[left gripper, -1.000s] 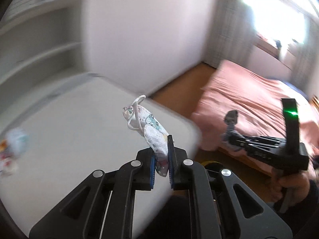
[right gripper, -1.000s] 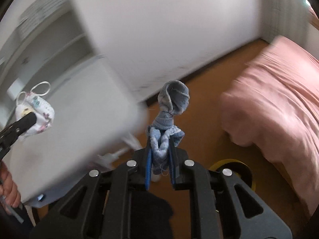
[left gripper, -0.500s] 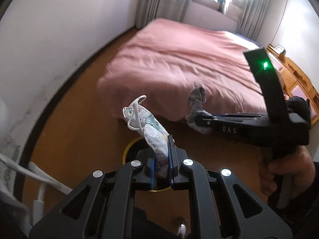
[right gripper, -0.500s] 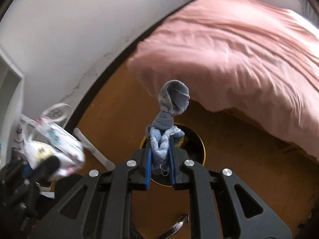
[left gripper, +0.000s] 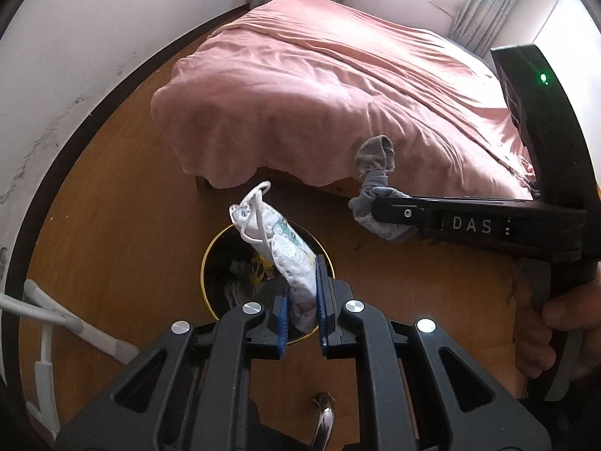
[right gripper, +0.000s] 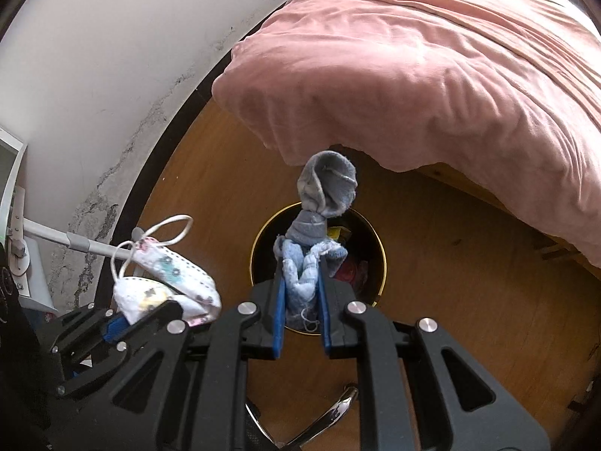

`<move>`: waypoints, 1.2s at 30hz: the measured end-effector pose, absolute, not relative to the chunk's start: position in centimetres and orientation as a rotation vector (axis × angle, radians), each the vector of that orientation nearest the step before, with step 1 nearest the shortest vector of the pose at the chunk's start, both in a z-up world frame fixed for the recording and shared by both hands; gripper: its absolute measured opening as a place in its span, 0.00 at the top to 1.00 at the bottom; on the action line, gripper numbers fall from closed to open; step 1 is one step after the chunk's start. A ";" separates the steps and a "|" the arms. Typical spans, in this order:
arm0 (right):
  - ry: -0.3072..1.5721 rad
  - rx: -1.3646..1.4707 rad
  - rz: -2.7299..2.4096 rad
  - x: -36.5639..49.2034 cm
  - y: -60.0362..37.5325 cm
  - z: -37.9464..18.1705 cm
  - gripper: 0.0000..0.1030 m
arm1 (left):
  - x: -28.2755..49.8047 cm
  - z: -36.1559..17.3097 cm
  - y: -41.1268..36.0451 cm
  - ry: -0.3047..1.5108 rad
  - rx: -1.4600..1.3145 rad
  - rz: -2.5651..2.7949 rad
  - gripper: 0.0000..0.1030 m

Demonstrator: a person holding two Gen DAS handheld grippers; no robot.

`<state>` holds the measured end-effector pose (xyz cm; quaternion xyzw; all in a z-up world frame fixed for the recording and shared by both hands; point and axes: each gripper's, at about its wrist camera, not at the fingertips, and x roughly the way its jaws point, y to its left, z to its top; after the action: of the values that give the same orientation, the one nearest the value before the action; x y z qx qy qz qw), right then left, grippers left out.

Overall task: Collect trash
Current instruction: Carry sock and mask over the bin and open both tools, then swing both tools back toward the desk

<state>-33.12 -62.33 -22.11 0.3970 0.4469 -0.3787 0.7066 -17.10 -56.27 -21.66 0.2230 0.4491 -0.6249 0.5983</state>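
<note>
My left gripper [left gripper: 302, 297] is shut on a white patterned face mask [left gripper: 278, 240] with loose ear loops, held above a black bin with a yellow rim [left gripper: 210, 259] on the wooden floor. My right gripper [right gripper: 302, 293] is shut on a knotted grey-blue sock [right gripper: 319, 206], held above the same bin [right gripper: 259, 244]. The right gripper and its sock [left gripper: 375, 173] show at the right of the left wrist view. The left gripper with the mask [right gripper: 169, 274] shows at the lower left of the right wrist view. The bin holds several scraps.
A bed with a pink cover [left gripper: 338, 86] stands just beyond the bin. A white wall with a dark skirting [right gripper: 94, 75] runs on the left. White desk legs [left gripper: 56, 319] stand at the lower left. A chrome chair leg [right gripper: 330, 413] lies below the grippers.
Both grippers have swung away from the white desk and down toward the floor. They now hang over the bin, with the mask and the sock still held.
</note>
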 end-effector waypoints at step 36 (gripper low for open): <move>0.820 0.577 -0.810 -28.0 -56.6 -11.9 0.34 | -10.9 -7.8 -44.2 0.753 0.490 -1.262 0.12</move>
<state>-27.98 -56.60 -11.87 0.2690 0.3820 -0.3776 0.7995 -10.87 -44.23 -7.77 0.2212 0.3398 -0.5699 0.7147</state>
